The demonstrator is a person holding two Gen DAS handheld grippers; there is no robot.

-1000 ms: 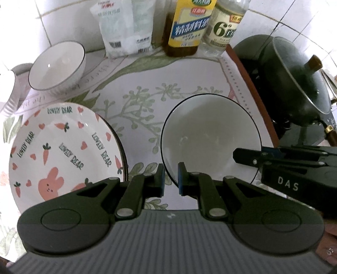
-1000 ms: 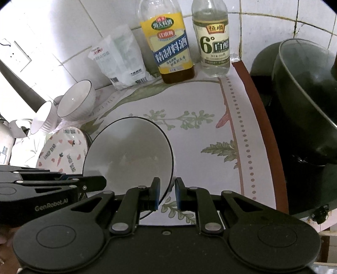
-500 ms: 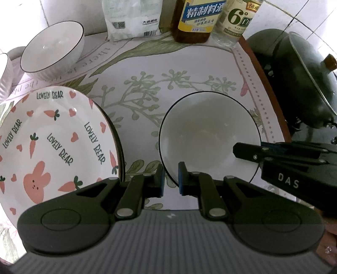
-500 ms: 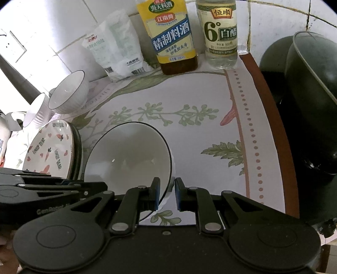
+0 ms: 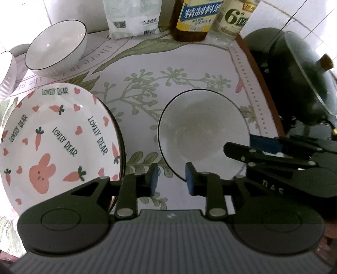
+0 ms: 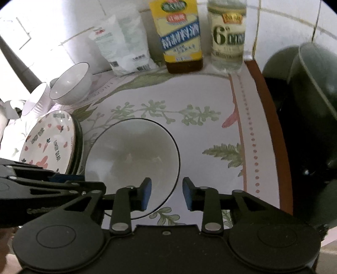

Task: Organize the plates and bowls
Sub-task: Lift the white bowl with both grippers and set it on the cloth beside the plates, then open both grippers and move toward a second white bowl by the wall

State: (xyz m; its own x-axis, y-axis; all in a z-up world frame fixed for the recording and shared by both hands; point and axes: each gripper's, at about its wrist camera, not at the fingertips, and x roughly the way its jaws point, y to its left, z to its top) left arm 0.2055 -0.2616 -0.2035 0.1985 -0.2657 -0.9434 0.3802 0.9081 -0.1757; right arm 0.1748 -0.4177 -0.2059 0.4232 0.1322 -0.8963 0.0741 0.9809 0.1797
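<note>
A white bowl with a thin black rim (image 5: 202,134) rests on the leaf-patterned tablecloth (image 5: 160,63); it also shows in the right wrist view (image 6: 132,166). My left gripper (image 5: 171,179) is open at its near left rim, pads apart and holding nothing. My right gripper (image 6: 166,195) is open at its near right rim; it also shows in the left wrist view (image 5: 252,147). A stack of plates topped by a rabbit-and-carrot "Lovely Bear" plate (image 5: 56,139) sits left of the bowl. A smaller white bowl (image 5: 56,48) stands behind the plates, with another white bowl (image 6: 36,101) at the far left.
Against the tiled wall stand a white packet (image 5: 132,19), a yellow-labelled oil bottle (image 5: 198,19) and a clear vinegar bottle (image 5: 233,23). A dark wok with a lid (image 5: 301,84) sits on the stove past the table's right edge.
Both grippers have opened and let go of the bowl's rim. The bowl now sits flat on the cloth. Both cameras have moved closer to the table.
</note>
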